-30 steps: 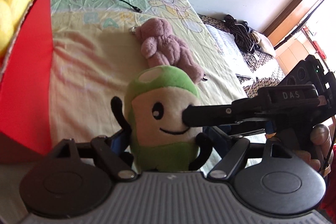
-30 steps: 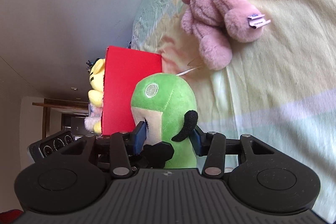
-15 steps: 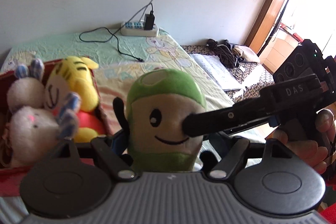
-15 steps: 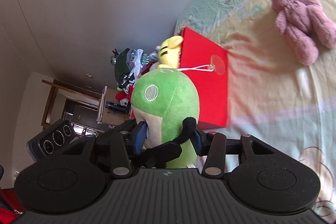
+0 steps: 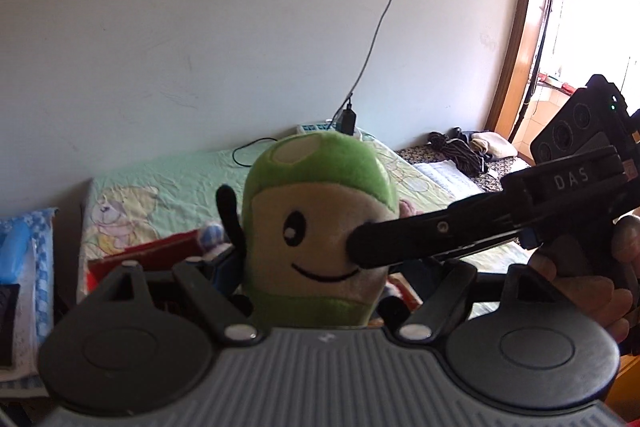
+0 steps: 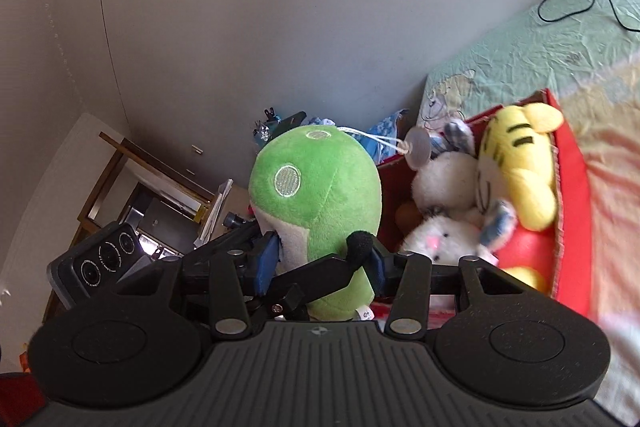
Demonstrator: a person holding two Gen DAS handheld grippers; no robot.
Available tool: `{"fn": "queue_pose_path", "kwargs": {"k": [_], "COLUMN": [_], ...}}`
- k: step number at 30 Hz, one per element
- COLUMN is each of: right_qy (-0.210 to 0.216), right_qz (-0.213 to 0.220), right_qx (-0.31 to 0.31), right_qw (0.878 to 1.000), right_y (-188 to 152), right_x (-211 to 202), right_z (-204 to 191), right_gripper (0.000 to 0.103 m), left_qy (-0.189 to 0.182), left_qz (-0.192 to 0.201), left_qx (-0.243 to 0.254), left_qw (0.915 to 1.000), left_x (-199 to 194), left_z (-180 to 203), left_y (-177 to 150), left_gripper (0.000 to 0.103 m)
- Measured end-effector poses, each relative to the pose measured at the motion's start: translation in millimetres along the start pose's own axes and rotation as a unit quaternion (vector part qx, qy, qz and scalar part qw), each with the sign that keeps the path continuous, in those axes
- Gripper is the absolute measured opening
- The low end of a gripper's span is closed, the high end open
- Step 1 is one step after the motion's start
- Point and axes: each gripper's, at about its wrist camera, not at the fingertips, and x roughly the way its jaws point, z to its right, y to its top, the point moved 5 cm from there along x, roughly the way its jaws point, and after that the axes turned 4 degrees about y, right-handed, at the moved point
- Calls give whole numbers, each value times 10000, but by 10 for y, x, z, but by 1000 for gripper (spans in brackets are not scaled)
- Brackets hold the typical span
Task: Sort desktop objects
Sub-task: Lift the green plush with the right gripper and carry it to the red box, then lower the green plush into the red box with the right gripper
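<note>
A green mushroom plush (image 5: 320,223) with a smiling face hangs in the air, pinched from two sides. My left gripper (image 5: 308,279) is shut on its lower body. The right gripper's finger (image 5: 420,235) reaches in from the right, across its cheek, with a hand (image 5: 580,291) behind it. In the right wrist view my right gripper (image 6: 320,259) is shut on the green plush (image 6: 320,203), just left of the red box (image 6: 570,187). The box holds a yellow tiger plush (image 6: 516,163) and two white bunnies (image 6: 440,187). Only the red box's rim (image 5: 160,247) shows behind the plush.
The box lies on a bed with a pale cartoon sheet (image 5: 160,183) against a white wall. A power strip (image 5: 316,127) with a charger and cable sits at the bed's far end. Dark clothes (image 5: 460,147) lie to the right, a blue pack (image 5: 24,247) to the left.
Both grippers have carried the green plush up off the sheet and over towards the red box. The pink plush has dropped out of view, and the toys in the box now show.
</note>
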Motion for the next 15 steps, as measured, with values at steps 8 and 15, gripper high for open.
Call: {"fn": "queue_pose_path", "kwargs": {"k": [8, 15], "right_qy": [-108, -500], "right_qz": [131, 112], "right_qx": [-334, -506], "right_qw": [9993, 9974], "right_y": [141, 56], "right_x": [689, 1089], "right_z": [13, 214], "right_gripper": [49, 49], "left_qy": [59, 107], "left_qz": [-84, -557], "left_qx": [114, 171], "left_qw": [9999, 9982], "left_x": [213, 610], "left_z": [-749, -1083], "left_y": [18, -177], "left_gripper": [83, 87]}}
